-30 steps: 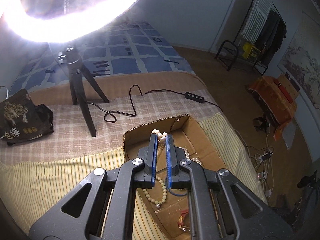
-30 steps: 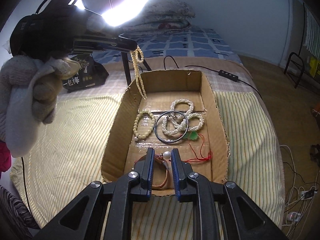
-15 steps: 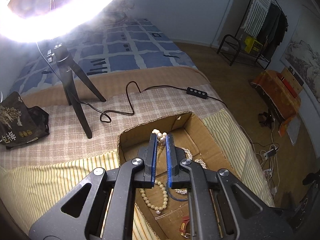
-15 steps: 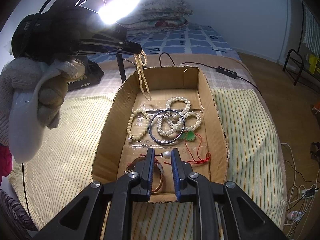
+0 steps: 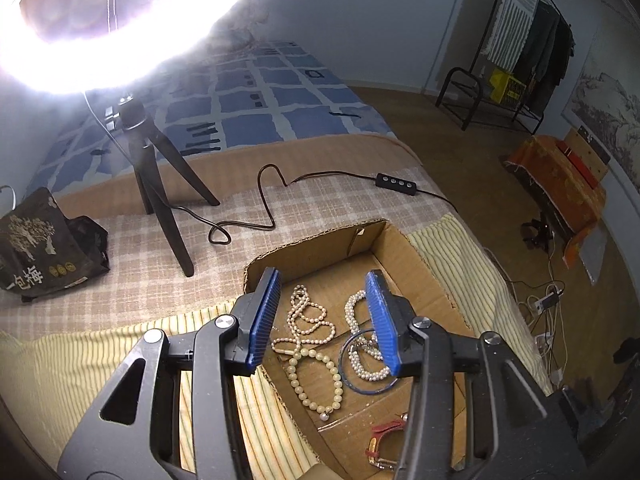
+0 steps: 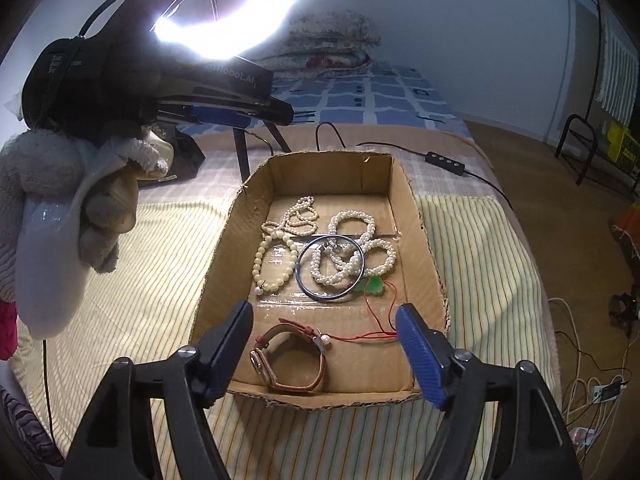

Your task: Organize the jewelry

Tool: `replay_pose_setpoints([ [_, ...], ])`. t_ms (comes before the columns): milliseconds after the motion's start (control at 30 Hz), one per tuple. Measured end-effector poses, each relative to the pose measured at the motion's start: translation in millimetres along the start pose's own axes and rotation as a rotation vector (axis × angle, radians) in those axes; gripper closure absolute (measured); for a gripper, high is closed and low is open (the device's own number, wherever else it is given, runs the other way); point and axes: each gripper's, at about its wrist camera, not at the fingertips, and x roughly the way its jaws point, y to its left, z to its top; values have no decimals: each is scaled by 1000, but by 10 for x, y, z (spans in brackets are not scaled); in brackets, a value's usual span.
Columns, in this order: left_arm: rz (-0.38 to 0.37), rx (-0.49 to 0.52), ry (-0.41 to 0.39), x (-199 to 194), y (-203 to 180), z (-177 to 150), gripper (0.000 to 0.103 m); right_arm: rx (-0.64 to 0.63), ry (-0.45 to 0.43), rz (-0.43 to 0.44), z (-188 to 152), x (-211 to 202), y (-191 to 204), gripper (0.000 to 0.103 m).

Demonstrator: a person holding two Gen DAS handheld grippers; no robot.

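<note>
black bag [image 5: 38,248] at 9 o'clock: "包梅". left gripper [image 6: 240,114] body at 10 o'clock: "Robot.AI", start washed out.

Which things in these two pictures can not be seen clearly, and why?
- Watch, left wrist view: its face is hidden behind the left gripper.
- Green pendant, right wrist view: partly under the dark bangle; its shape is unclear.
- Ring light, both views: glare hides its details.

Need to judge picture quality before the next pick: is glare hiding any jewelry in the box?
Left wrist view: ring light blows out the top left, yet the cardboard box stays readable. Right wrist view: the glare sits high, tape on the box floor shines slightly, and the pearl strands and watch stay clear.
</note>
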Motion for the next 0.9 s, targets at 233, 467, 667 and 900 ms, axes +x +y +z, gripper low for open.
replay_pose_setpoints([
  [233, 7, 15, -24, -217, -21, -40, 58, -30, -17, -37, 22, -139, 122, 22],
  [467, 24, 14, -58, -519, 20, -81, 57, -50, -41, -77, 22, -351, 258, 17],
  [667, 43, 16, -96, -840, 54, -174, 57, -43, -76, -107, 29, -605, 325, 15],
  [900, 62, 14, -144, -1243, 96, -322, 44, -50, -118, -145, -3, -910, 441, 12],
])
